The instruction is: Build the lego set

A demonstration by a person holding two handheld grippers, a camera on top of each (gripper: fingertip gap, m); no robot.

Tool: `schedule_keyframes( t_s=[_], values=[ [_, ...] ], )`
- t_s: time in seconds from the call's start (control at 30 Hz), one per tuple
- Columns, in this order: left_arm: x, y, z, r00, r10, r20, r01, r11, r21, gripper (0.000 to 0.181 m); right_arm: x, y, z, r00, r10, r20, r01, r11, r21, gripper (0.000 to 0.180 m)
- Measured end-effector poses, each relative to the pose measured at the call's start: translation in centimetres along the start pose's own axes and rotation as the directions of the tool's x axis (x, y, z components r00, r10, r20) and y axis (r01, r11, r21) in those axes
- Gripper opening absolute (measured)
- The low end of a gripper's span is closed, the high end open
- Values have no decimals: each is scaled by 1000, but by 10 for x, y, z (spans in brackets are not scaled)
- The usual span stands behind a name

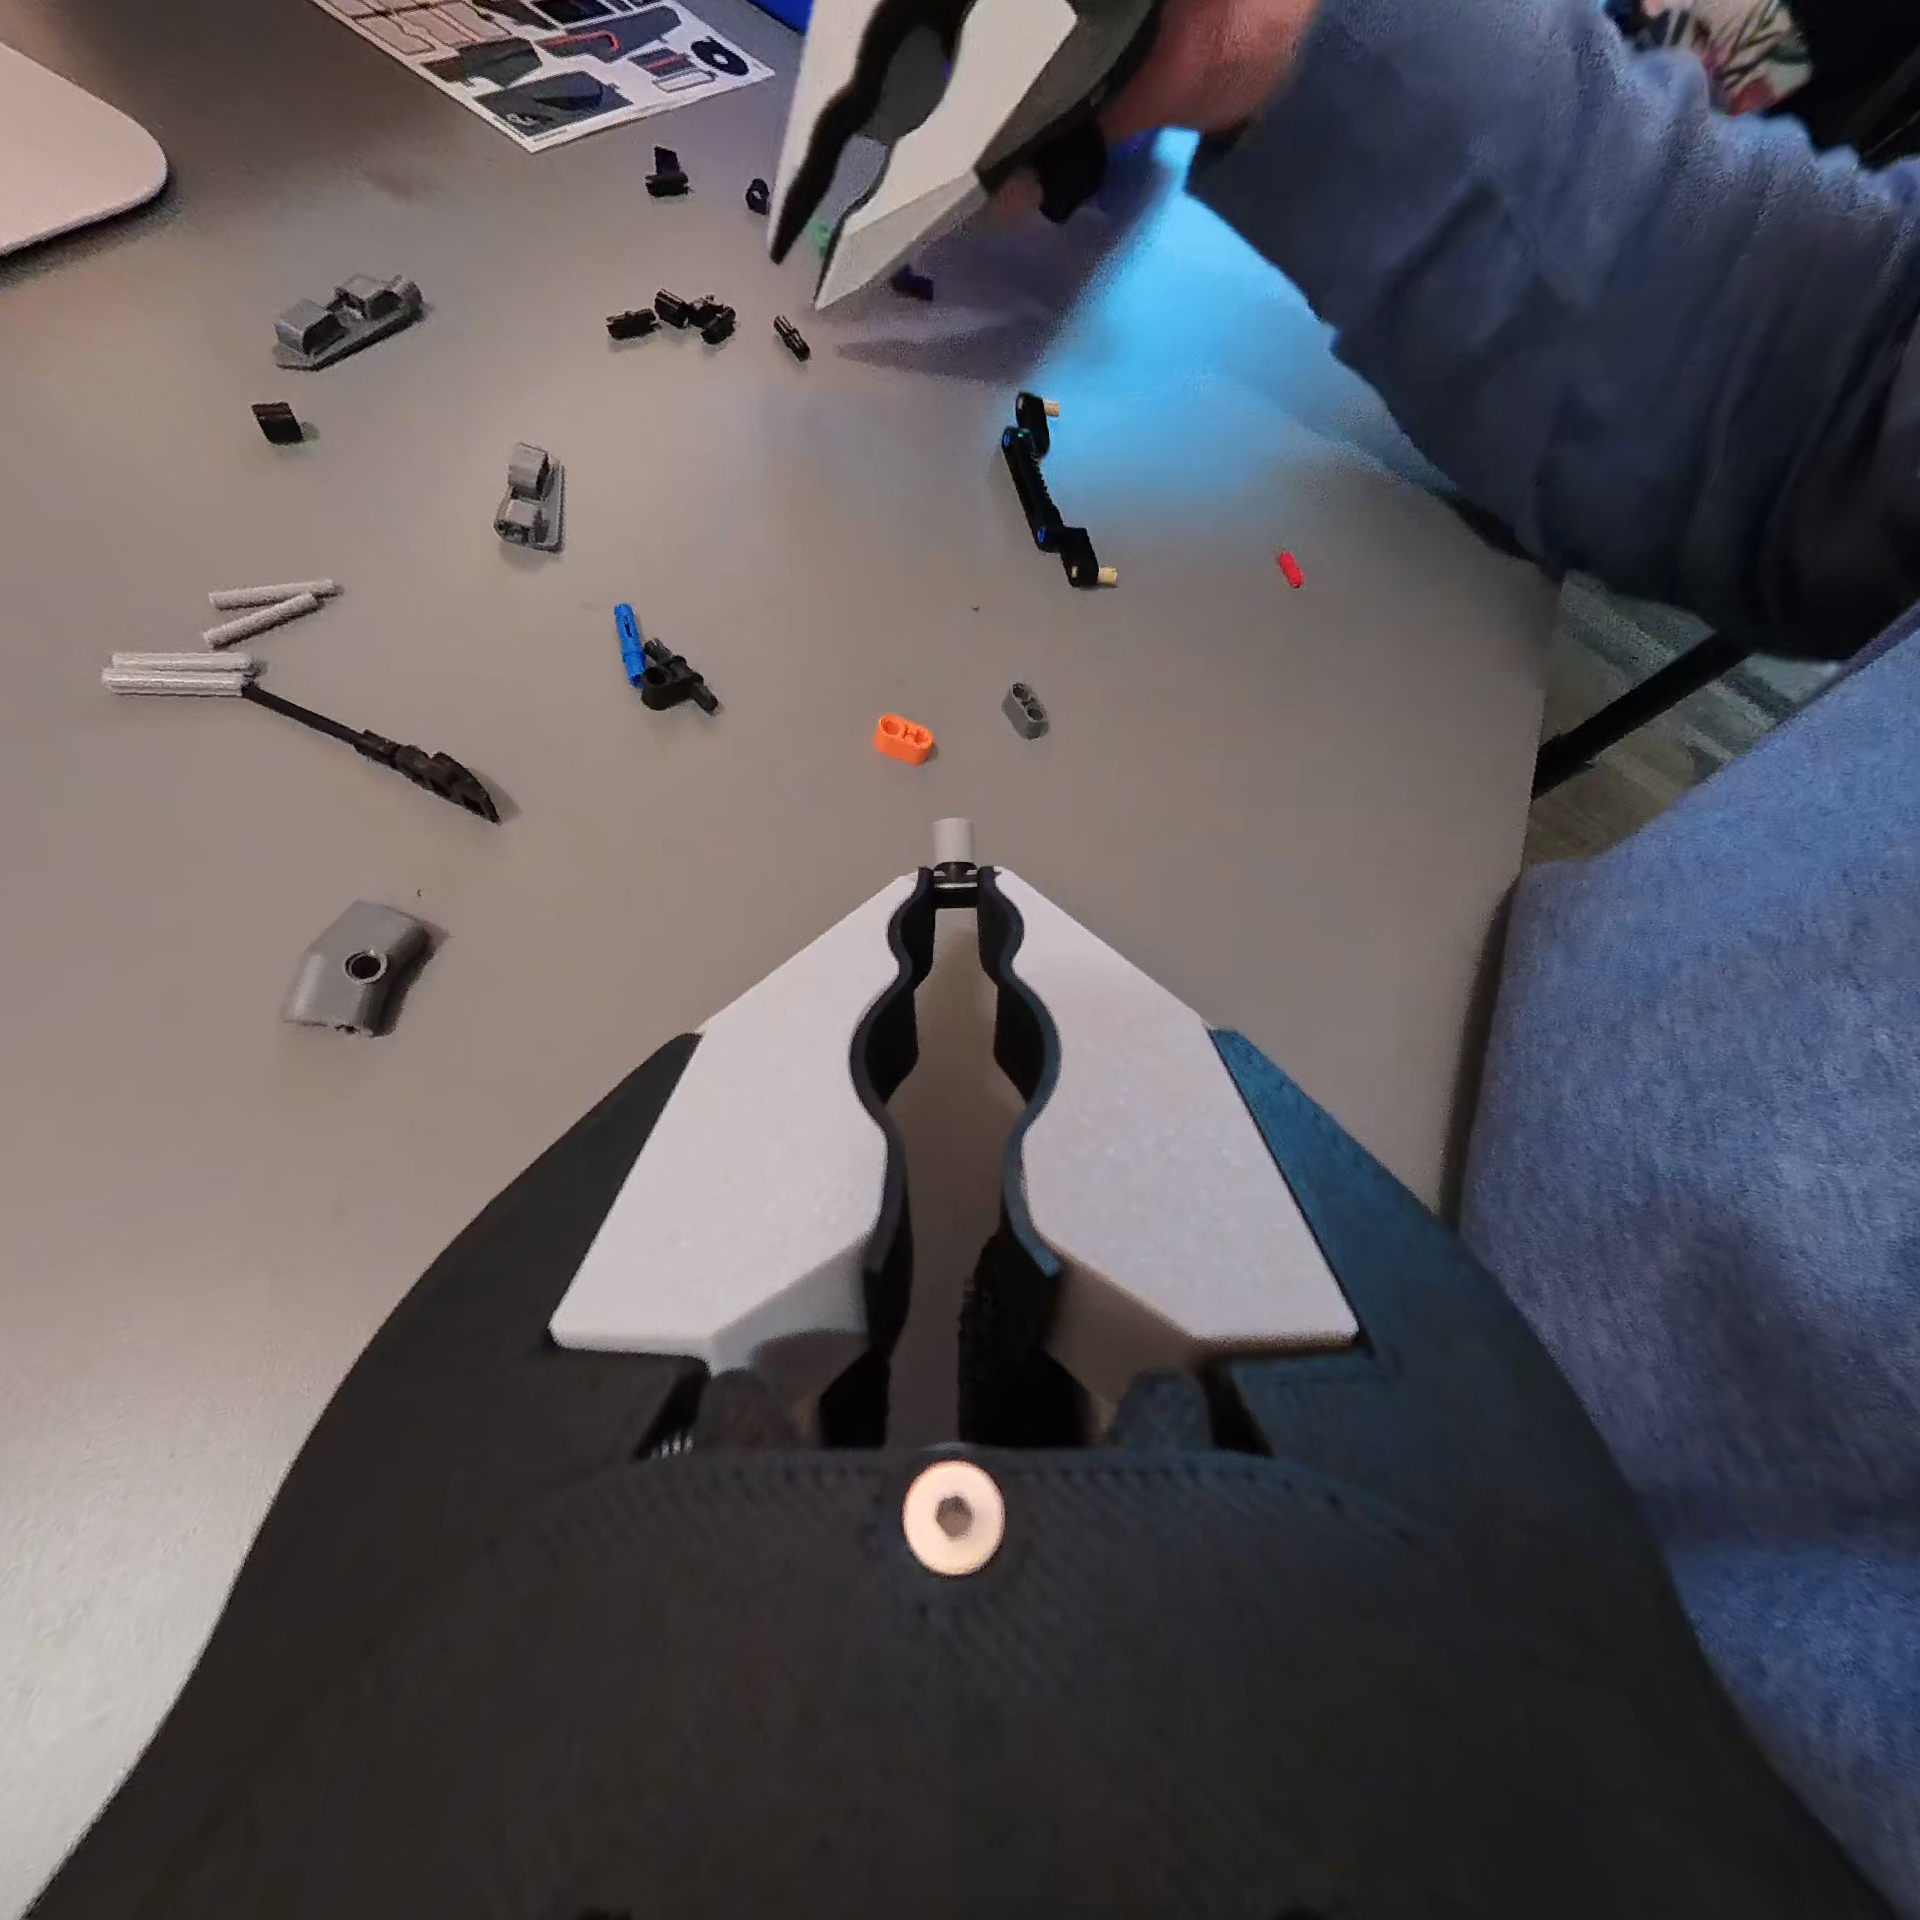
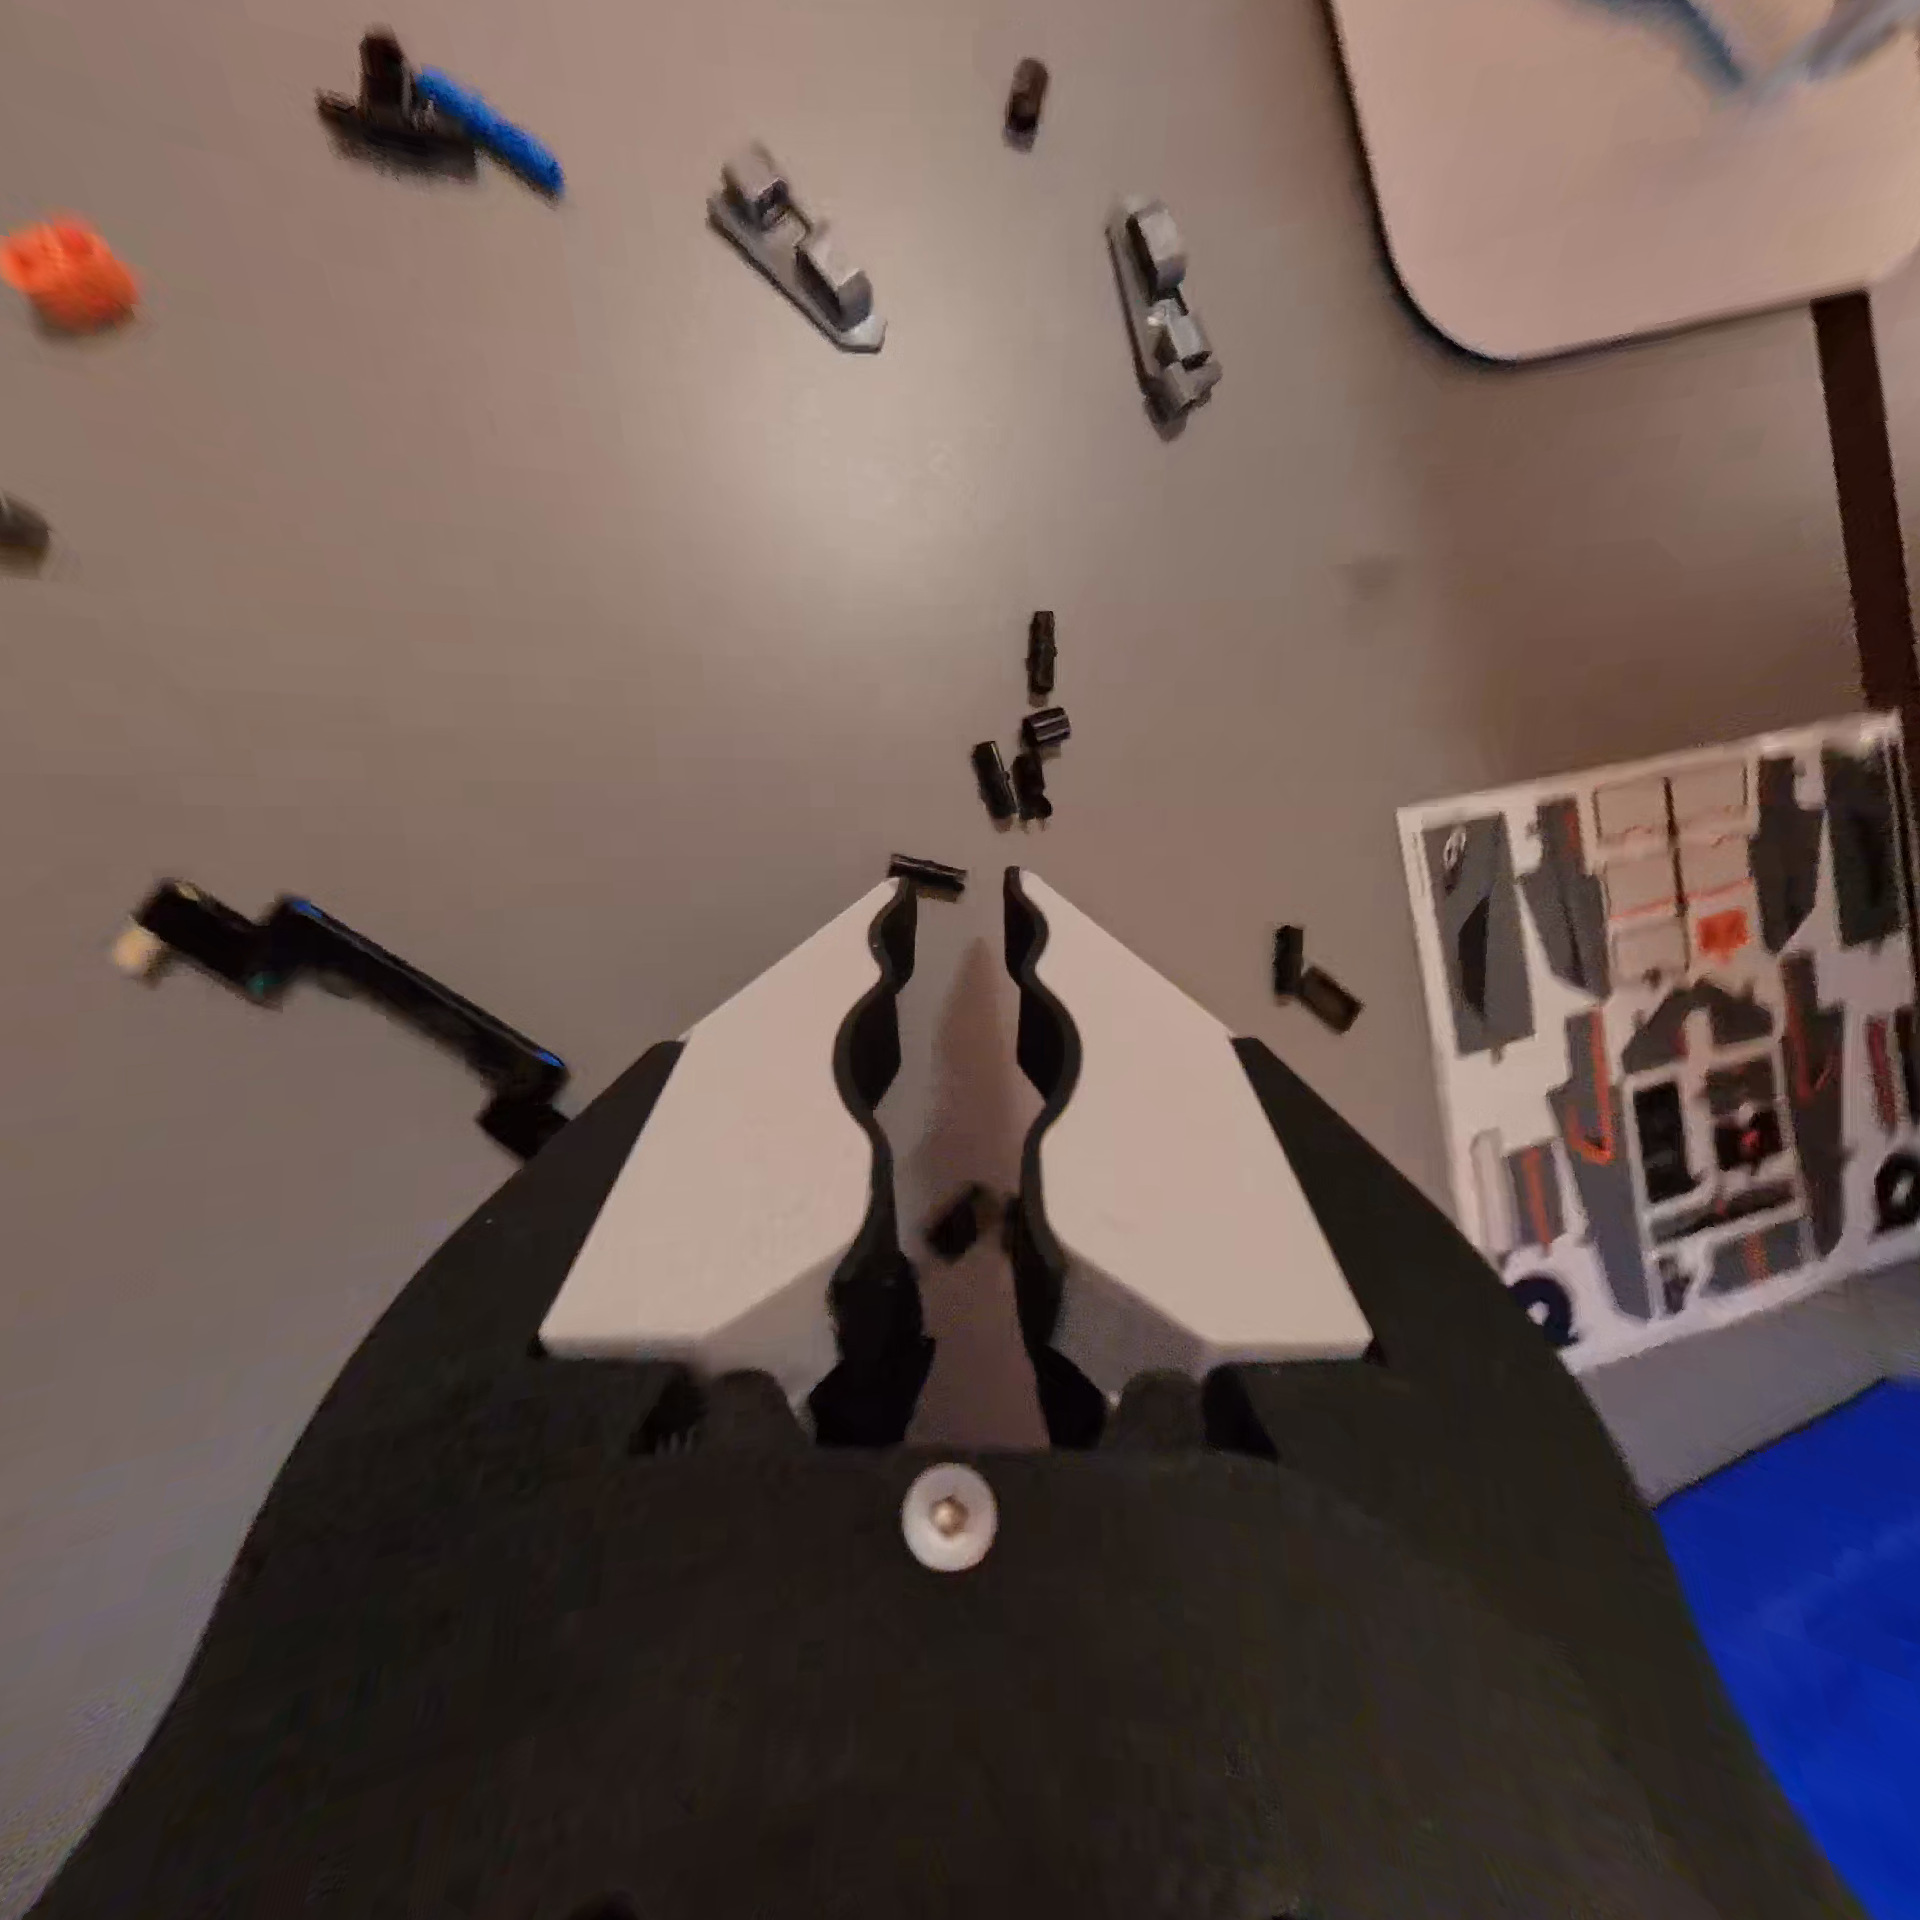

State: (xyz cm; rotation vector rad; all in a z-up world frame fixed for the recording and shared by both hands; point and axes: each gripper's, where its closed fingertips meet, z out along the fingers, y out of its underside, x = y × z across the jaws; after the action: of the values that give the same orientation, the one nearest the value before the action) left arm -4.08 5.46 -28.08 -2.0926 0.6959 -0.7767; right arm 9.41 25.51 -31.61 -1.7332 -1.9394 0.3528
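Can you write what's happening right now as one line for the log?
left tool: shut on small grey peg with black pin | right tool: open, over loose black pins | grey table: parts scattered

left hand-held gripper [image 1: 953, 876]: tips pinched, level over table | right hand-held gripper [image 2: 956, 883]: slightly parted, angled down

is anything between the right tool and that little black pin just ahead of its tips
Nothing visible. The right tool is open above the table, and the black pin lies just beyond its left fingertip, with only bare table in the gap. The other black pins lie farther ahead.
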Motion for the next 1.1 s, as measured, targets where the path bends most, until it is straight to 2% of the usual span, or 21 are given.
schedule_keyframes(
  t_s=[0.13,0.33,0.53,0.83,0.93,1.1],
  values=[
    [0,0,-1,1000,9,11,-8,1000,-12,6,1,2,8,972,-201,124,208,977,-49,14],
    [-2,-1,2,1000,8,9,-7,999,-32,6,-8,2,16,916,-300,267,324,945,-49,8],
    [-6,1,7,1000,1,4,-1,999,-48,6,-11,0,17,917,-245,316,264,964,-18,3],
    [-8,1,11,1000,-25,-11,25,999,-27,6,-14,-5,13,967,-70,245,66,998,26,2],
    [-7,1,11,999,-30,-12,30,1000,-7,6,-41,-37,-4,970,-60,234,32,992,125,2],
    [-2,-1,11,998,-51,-42,53,998,31,6,-121,-94,-13,949,-130,288,61,970,236,2]
  ],
)
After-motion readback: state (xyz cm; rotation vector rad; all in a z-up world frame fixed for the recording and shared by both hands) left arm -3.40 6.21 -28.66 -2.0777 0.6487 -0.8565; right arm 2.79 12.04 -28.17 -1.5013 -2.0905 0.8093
